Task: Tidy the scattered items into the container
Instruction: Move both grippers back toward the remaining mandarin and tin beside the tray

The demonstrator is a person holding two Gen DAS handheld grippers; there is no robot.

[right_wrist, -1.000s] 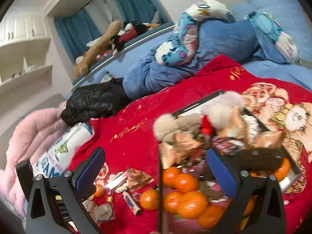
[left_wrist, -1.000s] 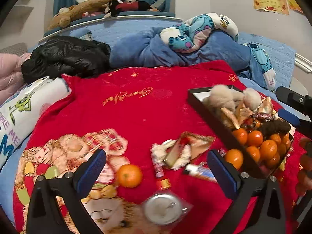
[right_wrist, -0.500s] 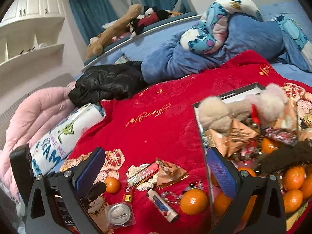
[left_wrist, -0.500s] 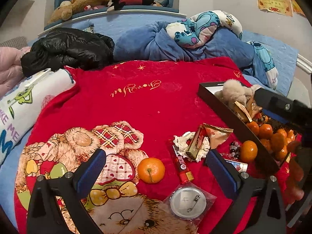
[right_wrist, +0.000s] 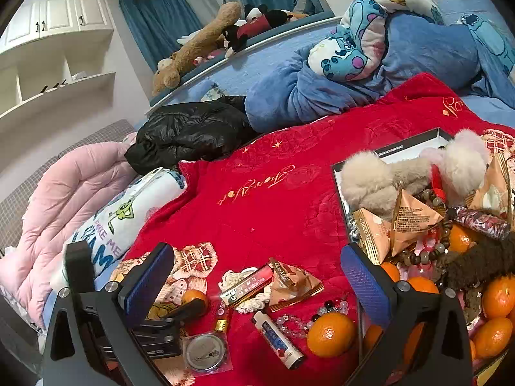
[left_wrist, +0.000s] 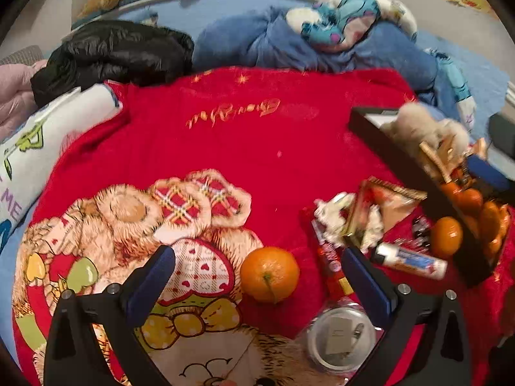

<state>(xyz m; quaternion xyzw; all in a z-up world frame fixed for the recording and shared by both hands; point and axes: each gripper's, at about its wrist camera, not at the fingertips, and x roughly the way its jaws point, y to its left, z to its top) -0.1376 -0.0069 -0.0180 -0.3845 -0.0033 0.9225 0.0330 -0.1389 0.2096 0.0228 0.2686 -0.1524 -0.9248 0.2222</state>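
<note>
Left gripper now closer over loose tangerine, jaws wide (empty), right gripper open beside tray

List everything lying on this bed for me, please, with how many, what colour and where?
Loose tangerines: two, orange; one between the left gripper's fingers, one beside the box.
Box: one, black, right side, piled with tangerines, fluffy beige earmuffs, snack packets and beads.
Tube: one, white and blue, near the box.
Round badge: one, silvery, in a clear bag, nearest the cameras.
Snack packet: one, tan, on the blanket by a red and gold packet.
Blanket: one, red, under everything.
Jacket: one, black, far side.
Quilt: one, pink, left.
Left gripper: open, black with blue pads.
Right gripper: open, same colours.
</note>
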